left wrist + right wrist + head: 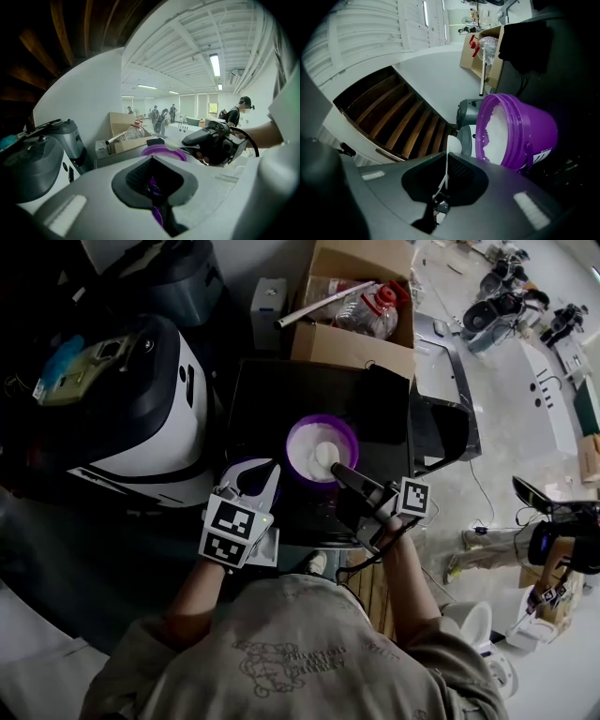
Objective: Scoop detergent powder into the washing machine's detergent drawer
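Handle of a white spoon [453, 144] sits pinched between the closed jaws of the right gripper [345, 474]. The spoon's long axis runs straight out along the jaws, with its bowl at the far end. Just past that bowl, ahead of the gripper and a little to one side in its own view, is the open mouth of the purple bucket [525, 129]. The detergent powder [497, 131] is caked up its inner wall. From the head view the bowl appears over the powder, at about rim height. Whether it touches the powder or holds any, I cannot tell.

The left gripper [255, 479] is closed on a purple strip [153, 187], with the bucket directly beyond its jaws. I take the strip for the bucket's handle or rim, so this gripper seems to be steadying the bucket while the right one works. The right gripper is therefore the one to do the scooping: a short dip forward and down along the spoon's axis should load it.

Farther out, beneath the bucket, is the dark machine top [272, 399]. The detergent drawer cannot be picked out in any view, so which way the loaded spoon must travel stays unclear.
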The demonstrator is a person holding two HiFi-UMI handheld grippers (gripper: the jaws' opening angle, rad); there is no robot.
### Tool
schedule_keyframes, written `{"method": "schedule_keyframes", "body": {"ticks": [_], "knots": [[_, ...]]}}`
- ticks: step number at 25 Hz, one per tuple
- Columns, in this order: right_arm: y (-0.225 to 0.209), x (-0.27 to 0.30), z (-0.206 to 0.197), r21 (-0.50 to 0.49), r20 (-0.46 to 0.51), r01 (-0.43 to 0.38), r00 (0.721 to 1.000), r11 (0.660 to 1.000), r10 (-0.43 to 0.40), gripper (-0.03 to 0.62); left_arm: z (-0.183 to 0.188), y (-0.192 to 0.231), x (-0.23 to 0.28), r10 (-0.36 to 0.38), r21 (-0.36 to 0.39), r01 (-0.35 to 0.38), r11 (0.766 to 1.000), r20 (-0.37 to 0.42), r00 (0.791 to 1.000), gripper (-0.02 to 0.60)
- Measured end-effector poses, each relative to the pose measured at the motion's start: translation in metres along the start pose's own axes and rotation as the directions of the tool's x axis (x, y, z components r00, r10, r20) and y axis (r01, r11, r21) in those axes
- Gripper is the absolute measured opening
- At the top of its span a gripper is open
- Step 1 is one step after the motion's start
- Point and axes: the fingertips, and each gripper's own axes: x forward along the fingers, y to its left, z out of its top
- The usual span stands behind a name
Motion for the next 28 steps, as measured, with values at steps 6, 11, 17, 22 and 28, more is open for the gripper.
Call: {"method": "schedule_keyframes", "body": {"ticks": [6, 11, 17, 22, 28], "knots": [[0.007, -0.001, -0.004, -0.016, 0.002, -0.032, 0.999, 0.999, 0.032, 0.035, 0.001, -0.004, 0.000, -0.001, 0.010, 0.000, 1.000, 0.002, 1.000, 0.000], [0.005, -0.002, -0.007, -0.032, -0.007, -0.014, 1.000, 0.999, 0.014, 0.035, 0.003, -0.004, -0.004, 0.004, 0.011, -0.004, 1.000, 0.011, 1.000, 0.000], [0.006, 0.001, -0.024, -0.057, -0.068, -0.015, 0.998, 0.998, 0.012, 0.035, -0.003, 0.001, -0.010, 0.028, -0.009, -0.028, 1.000, 0.009, 1.000, 0.000], [0.003, 0.015, -0.045, -0.059, -0.128, -0.028, 0.992, 0.998, 0.020, 0.035, -0.011, 0.010, -0.018, 0.065, -0.038, -0.064, 0.997, 0.014, 0.998, 0.000], [-0.005, 0.026, -0.072, -0.062, -0.202, -0.009, 0.979, 0.998, -0.004, 0.035, -0.032, 0.020, -0.035, 0.105, -0.081, -0.106, 0.991, -0.010, 0.994, 0.000]]}}
